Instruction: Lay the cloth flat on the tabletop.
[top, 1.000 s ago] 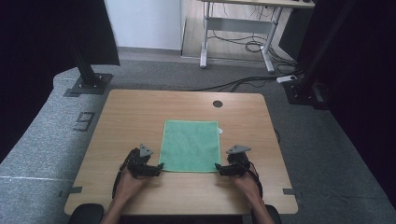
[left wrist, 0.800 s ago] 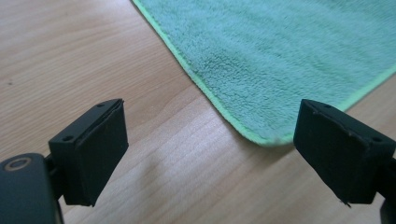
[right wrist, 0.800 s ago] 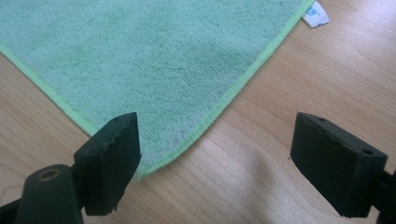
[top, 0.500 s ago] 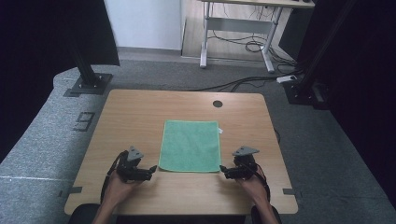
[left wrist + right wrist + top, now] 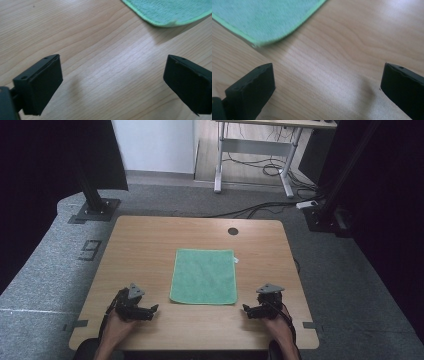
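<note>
A green cloth [image 5: 204, 276] lies flat in the middle of the wooden table [image 5: 150, 240]. My left gripper [image 5: 152, 310] rests near the front edge, left of the cloth's near left corner and apart from it. My right gripper [image 5: 247, 310] sits to the right of the near right corner, also apart. Both have just been opening wider, with nothing between their jaws. In the left gripper view the left gripper [image 5: 112, 82] is open over bare wood, the cloth's corner [image 5: 170, 11] at the top. In the right gripper view the right gripper [image 5: 328, 86] is open, the cloth [image 5: 262, 17] at upper left.
A round cable hole [image 5: 232, 231] sits near the table's far edge. A small white tag [image 5: 236, 260] sticks out at the cloth's far right corner. Dark stands [image 5: 92, 205] and a cable-strewn floor lie beyond the table, with a desk frame [image 5: 250, 150] behind.
Both grippers have moved outward, away from the cloth's near corners: the left one leftward, the right one rightward. The cloth lies flat and still.
</note>
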Motion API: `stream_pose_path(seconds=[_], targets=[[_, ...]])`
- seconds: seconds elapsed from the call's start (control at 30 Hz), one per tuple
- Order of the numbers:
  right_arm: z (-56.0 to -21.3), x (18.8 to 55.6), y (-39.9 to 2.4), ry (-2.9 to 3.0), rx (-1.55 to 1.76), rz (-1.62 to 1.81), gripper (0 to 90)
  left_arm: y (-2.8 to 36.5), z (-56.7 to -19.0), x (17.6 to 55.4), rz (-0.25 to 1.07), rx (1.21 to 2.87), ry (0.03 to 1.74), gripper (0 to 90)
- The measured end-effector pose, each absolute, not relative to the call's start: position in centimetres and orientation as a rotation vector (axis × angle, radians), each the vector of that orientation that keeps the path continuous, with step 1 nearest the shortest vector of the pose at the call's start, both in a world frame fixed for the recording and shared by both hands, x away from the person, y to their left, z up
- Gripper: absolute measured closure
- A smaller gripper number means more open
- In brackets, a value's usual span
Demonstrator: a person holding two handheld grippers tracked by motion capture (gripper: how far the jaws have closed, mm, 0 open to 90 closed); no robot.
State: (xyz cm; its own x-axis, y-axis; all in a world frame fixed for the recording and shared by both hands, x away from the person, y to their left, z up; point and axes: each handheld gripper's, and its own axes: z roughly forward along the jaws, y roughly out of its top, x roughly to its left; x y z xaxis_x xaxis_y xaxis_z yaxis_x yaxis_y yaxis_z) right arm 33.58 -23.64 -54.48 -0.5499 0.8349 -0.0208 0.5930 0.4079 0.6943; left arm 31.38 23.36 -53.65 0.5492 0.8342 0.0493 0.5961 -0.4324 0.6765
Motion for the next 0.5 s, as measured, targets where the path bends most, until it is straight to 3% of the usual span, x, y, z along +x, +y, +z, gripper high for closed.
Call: stream_pose_path(seconds=[0.5], targets=[[-55.7,33.4,-24.3,2.283,1.249,0.969,0.0,23.8,-54.9,31.8,0.426,2.186,1.147,0.0]])
